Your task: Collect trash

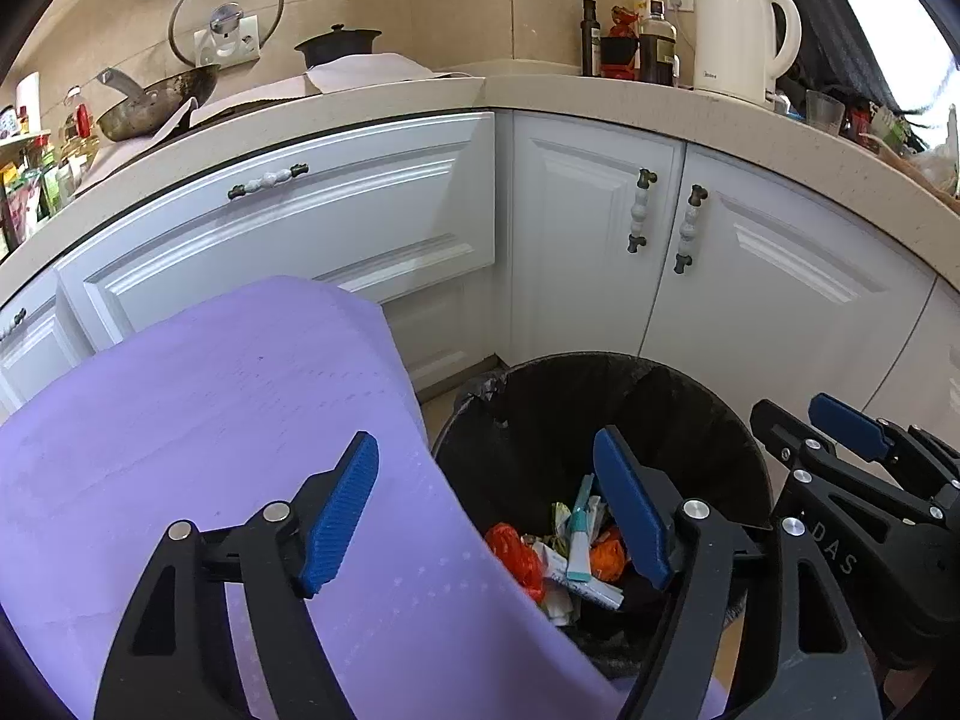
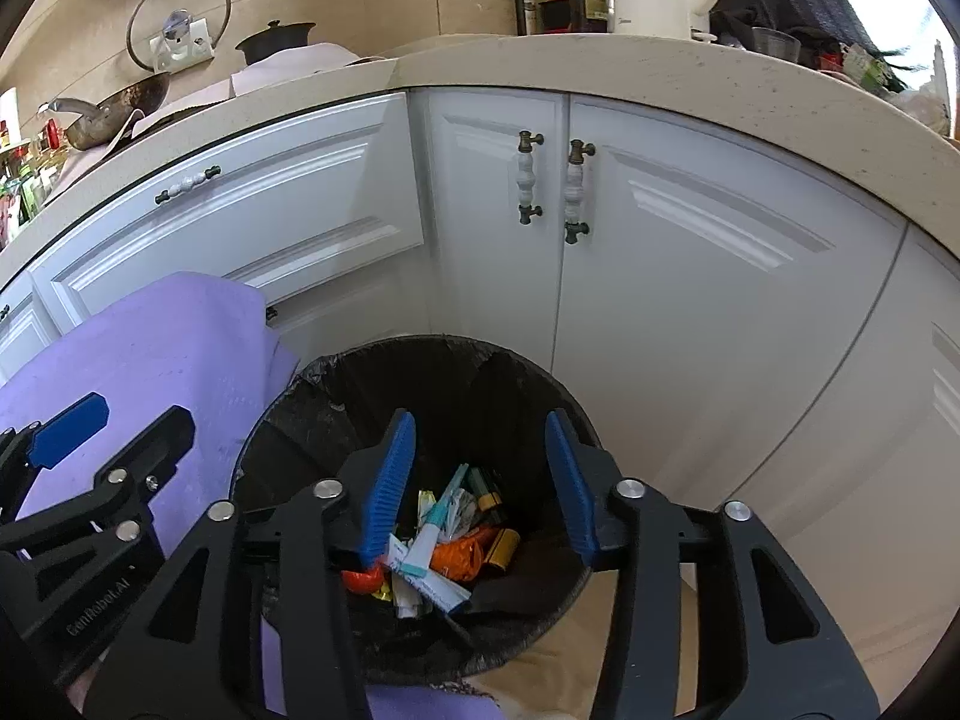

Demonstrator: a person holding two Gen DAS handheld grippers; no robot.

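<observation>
Black-lined trash bin [image 2: 420, 360] on floor at cabinet corner, wrappers [image 2: 438, 546] heaped at its bottom, purple sheet [image 1: 210, 420] overlapping bin's left rim, left gripper [image 1: 486, 516] and right gripper [image 2: 480, 486] both spread, empty, above bin mouth, white cabinet doors [image 2: 690, 300] close behind.

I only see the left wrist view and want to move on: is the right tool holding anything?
Observer: No. The right tool is open above the bin, with nothing between its pads.
Operator: What is the left tool hiding from me in the bin?
Observer: Small yellow-banded cylinders, lying beside the orange wrapper.
</observation>
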